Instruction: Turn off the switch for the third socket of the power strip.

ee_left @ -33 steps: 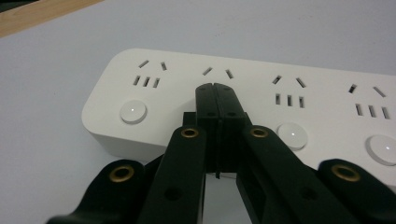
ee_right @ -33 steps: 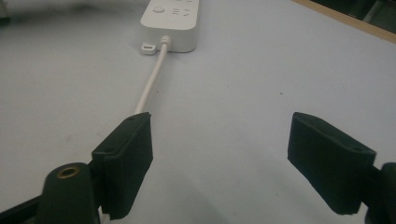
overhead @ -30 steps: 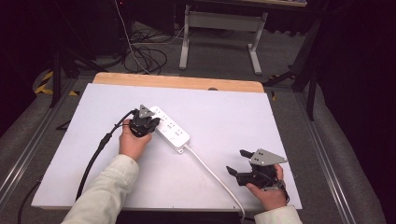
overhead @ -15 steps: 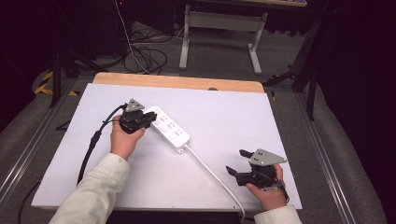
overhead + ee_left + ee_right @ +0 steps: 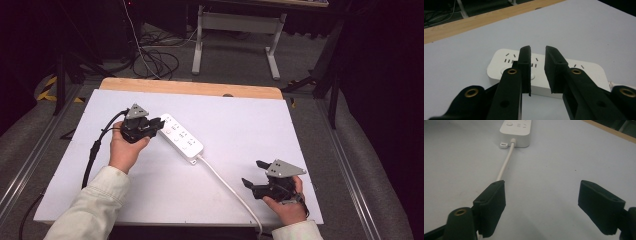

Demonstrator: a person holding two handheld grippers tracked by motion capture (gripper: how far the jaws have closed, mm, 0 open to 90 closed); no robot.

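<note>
We see 1 power strip (image 5: 181, 139) just ahead of our left gripper (image 5: 159, 124), jaws nearly closed w/ nothing between; right gripper (image 5: 253, 175) spread wide, apart.

The person is wearing a pale cream long sleeve (image 5: 87, 205) on the left arm, and a matching cuff (image 5: 295, 231) is showing at the right wrist. Both the left gripper (image 5: 159, 125) and right gripper (image 5: 252, 176) are showing black bodies, grey three-cornered top plates and brass-ringed screw holes (rectangular black pads on each jaw). A thick black cable (image 5: 92, 150) is trailing from the left one.
</note>
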